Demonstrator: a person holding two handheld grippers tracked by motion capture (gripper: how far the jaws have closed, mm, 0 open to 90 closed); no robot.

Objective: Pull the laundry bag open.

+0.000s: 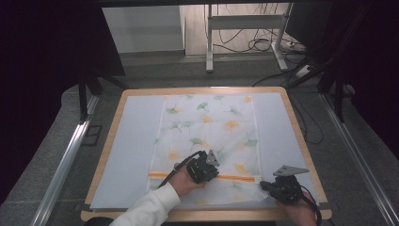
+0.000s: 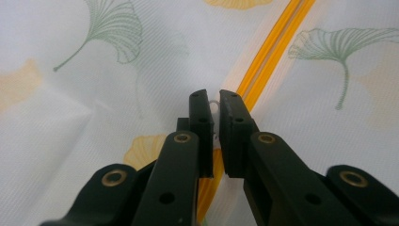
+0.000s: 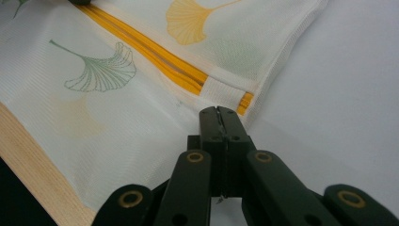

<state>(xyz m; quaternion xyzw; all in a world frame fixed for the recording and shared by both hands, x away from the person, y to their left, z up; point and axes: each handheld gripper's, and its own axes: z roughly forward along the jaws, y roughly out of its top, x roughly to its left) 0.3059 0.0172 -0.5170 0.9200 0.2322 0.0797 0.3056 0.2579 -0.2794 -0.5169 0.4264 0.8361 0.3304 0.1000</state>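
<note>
Wooden-edged table [image 1: 110, 141] bears a mesh bag [image 1: 207, 136]; right gripper [image 3: 219, 113] pinches its edge, left gripper [image 2: 214, 101] seemingly clamps the zipper pull [image 2: 214, 104].

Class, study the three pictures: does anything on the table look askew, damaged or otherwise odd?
Nothing is spilled or damaged. The mesh bag lies flat, apart from creases near the orange zipper. The right tongs are shut on the bag's edge by the zipper end; the left tongs close around a small white pull on the zipper.

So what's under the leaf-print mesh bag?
A pale sheet covering the wooden table lies under the bag. Anything inside the bag can't be made out.
</note>
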